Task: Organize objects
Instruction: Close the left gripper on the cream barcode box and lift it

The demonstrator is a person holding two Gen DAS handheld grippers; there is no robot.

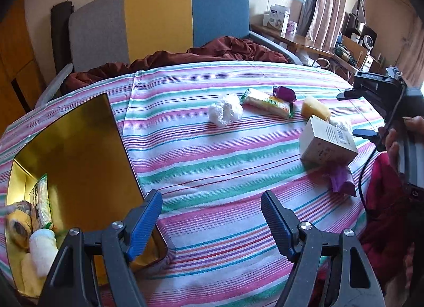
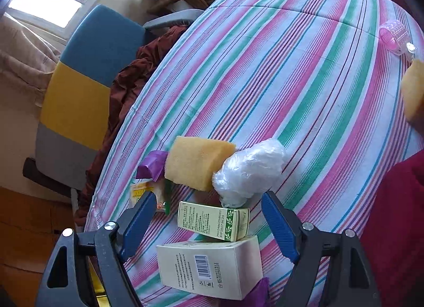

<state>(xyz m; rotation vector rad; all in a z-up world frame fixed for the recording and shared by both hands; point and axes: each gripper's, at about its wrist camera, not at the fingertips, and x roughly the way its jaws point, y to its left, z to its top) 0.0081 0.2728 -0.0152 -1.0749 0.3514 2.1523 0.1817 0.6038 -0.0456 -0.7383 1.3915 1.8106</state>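
Observation:
My left gripper [image 1: 212, 217] is open and empty above the striped tablecloth [image 1: 212, 164], beside a gold box [image 1: 79, 153] that holds several wrapped snacks [image 1: 41, 201]. Ahead lie a white plastic ball [image 1: 225, 110], a wafer packet [image 1: 267, 102], a purple candy [image 1: 284, 93], a yellow sponge [image 1: 315, 109], a white carton [image 1: 327, 145] and a purple wrapper [image 1: 343, 182]. My right gripper [image 2: 209, 223] is open, its fingers either side of a small green carton [image 2: 214, 223] and the white carton [image 2: 212, 267]. The sponge [image 2: 197, 162] and a plastic ball [image 2: 249, 172] lie just beyond.
A grey, yellow and blue chair [image 1: 159, 21] with a dark red cloth [image 1: 212, 52] stands behind the table. A pink roller [image 2: 394, 36] and a second sponge [image 2: 413, 89] lie at the right edge. The right gripper's body [image 1: 392, 111] shows in the left view.

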